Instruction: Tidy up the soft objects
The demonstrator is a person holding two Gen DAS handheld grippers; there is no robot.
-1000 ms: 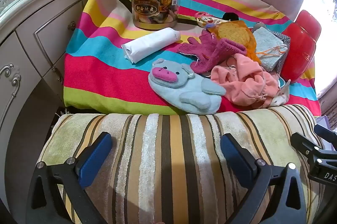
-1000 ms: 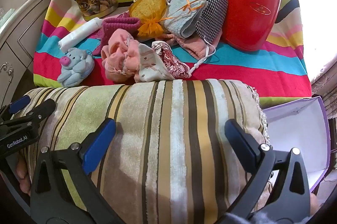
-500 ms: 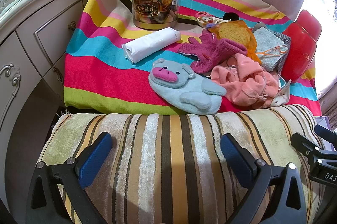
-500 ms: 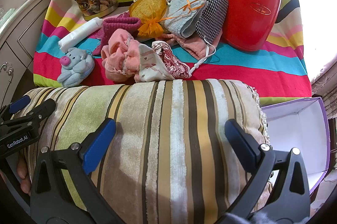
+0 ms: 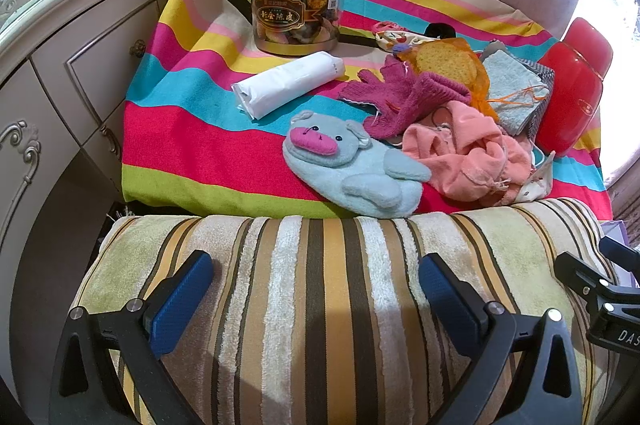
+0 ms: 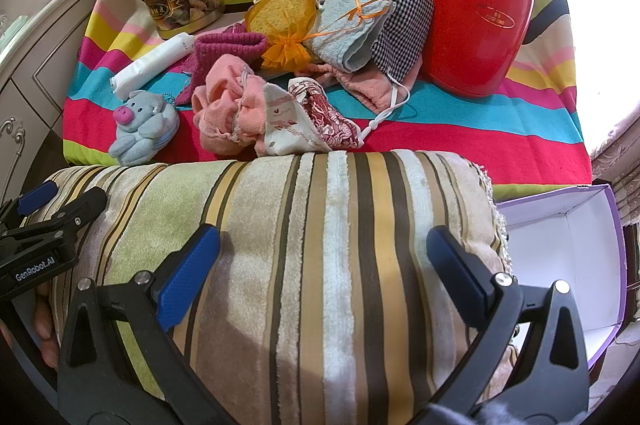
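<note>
Both grippers stood wide open over a striped cushion, the left gripper and right gripper each spanning its plush top, blue pads resting against the fabric without pinching it. Beyond the cushion, a blue plush pig, pink cloth and magenta gloves lay heaped on the rainbow-striped tablecloth. Nothing had shifted over the previous second.

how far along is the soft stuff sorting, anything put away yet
Nothing looks put away: the purple box shows empty inside. In hand: both grippers, left and right, sit open over the striped pillow. Left: the blue pig plush, pink cloth and magenta glove remain piled on the table.
</note>
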